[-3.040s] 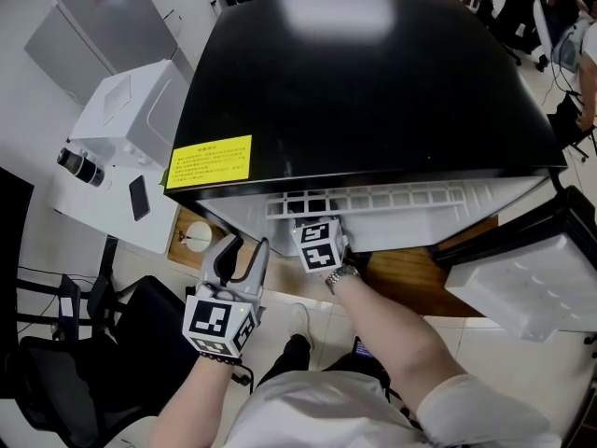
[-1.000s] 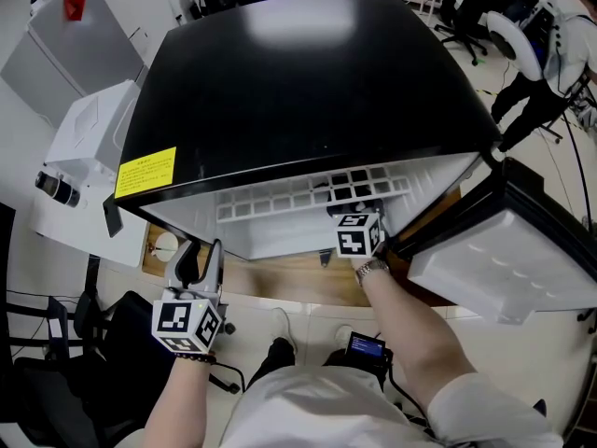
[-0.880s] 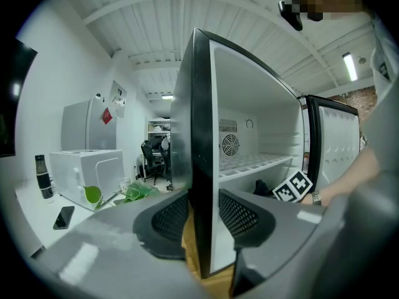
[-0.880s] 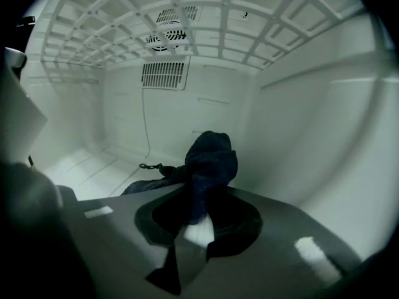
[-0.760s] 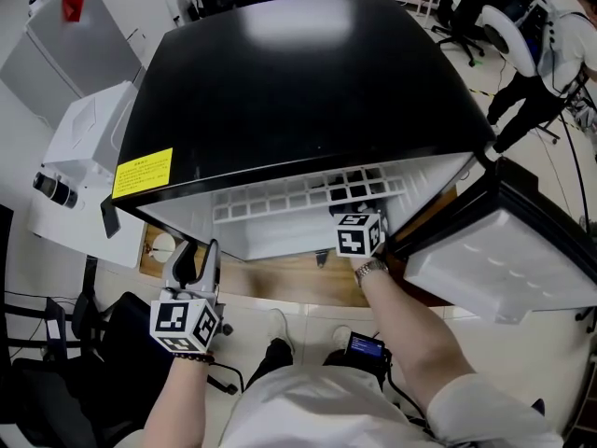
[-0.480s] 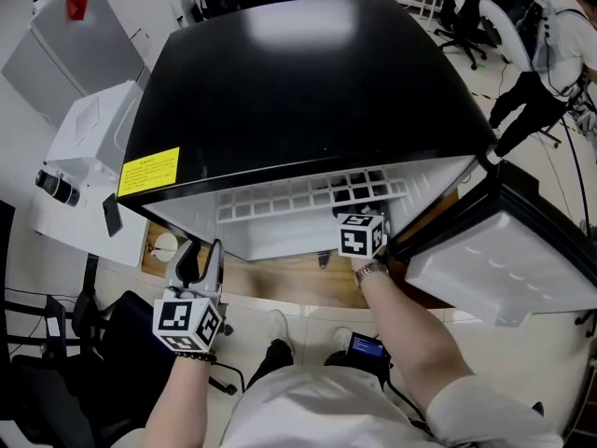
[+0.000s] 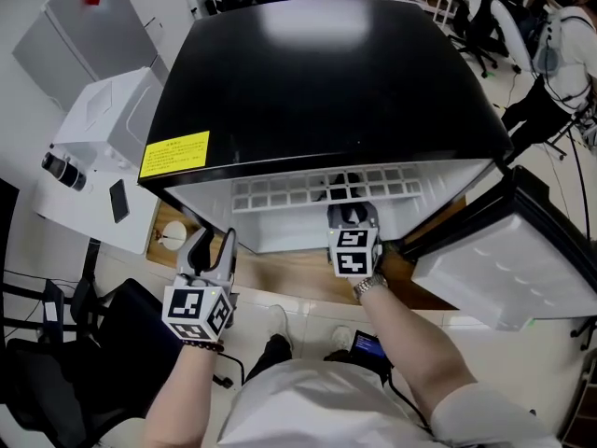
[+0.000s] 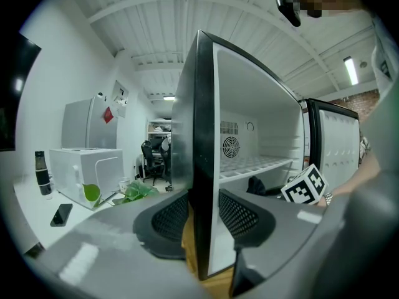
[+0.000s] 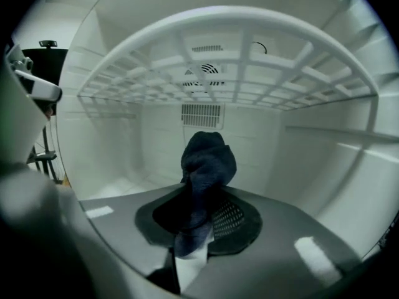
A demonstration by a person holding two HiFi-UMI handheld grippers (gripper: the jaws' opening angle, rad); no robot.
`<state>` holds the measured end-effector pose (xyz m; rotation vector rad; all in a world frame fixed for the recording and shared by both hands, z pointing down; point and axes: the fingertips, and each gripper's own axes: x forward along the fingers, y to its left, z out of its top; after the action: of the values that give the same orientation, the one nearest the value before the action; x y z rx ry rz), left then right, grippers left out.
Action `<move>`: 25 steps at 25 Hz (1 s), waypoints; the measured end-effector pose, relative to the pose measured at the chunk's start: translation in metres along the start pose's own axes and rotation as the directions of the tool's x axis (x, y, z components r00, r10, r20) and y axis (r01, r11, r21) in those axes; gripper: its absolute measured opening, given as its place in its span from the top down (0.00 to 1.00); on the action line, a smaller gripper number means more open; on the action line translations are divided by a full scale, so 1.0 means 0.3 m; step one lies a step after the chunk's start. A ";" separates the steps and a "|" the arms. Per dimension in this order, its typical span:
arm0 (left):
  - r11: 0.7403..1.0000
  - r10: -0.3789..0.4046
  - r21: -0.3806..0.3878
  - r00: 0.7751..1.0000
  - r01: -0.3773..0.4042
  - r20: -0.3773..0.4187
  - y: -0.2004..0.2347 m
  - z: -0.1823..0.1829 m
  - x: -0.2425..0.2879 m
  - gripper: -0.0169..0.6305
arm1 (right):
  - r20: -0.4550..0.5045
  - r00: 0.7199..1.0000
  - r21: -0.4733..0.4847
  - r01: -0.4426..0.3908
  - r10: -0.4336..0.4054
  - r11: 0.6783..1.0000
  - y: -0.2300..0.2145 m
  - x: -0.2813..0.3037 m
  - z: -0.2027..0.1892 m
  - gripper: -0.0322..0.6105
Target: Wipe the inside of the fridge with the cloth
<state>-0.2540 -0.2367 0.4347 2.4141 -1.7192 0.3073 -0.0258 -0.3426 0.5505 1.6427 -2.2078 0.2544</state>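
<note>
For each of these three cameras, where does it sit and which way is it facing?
Head view: on the head, steeply down on the black fridge; forearms, left gripper, right gripper show.
Left gripper view: on the left gripper, facing the fridge's side wall edge between its open jaws.
Right gripper view: on the right gripper, facing into the fridge under the shelf; its jaws clamp the dark cloth.
Shared: head and left gripper views both show the right gripper's marker cube.

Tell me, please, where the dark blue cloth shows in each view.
Head view: not discernible, hidden at the right tool.
Left gripper view: cloth, apparently the dark lump left of the marker cube.
Right gripper view: cloth at centre, pinched between the jaws.
Shared landmark: white grid shelf, in all three.
</note>
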 end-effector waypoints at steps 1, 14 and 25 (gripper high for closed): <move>1.000 -0.001 -0.001 1.000 0.001 0.000 0.000 0.000 0.000 0.75 | 0.009 1.000 -0.001 -0.028 0.028 1.000 0.042 -0.005 0.011 0.84; 1.000 -0.015 0.002 1.000 0.015 -0.003 -0.004 0.003 -0.001 0.75 | 0.077 0.945 0.038 -0.322 0.318 0.946 0.507 -0.039 0.119 0.84; 0.999 -0.030 0.019 1.000 0.030 -0.006 -0.007 0.006 -0.002 0.75 | -0.080 0.938 0.018 -0.337 0.338 0.941 0.606 0.049 -0.062 0.84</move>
<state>-0.2521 -0.2360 0.4329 2.4477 -1.6830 0.3275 -0.1988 -0.2939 0.5873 1.2205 -2.4161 0.4098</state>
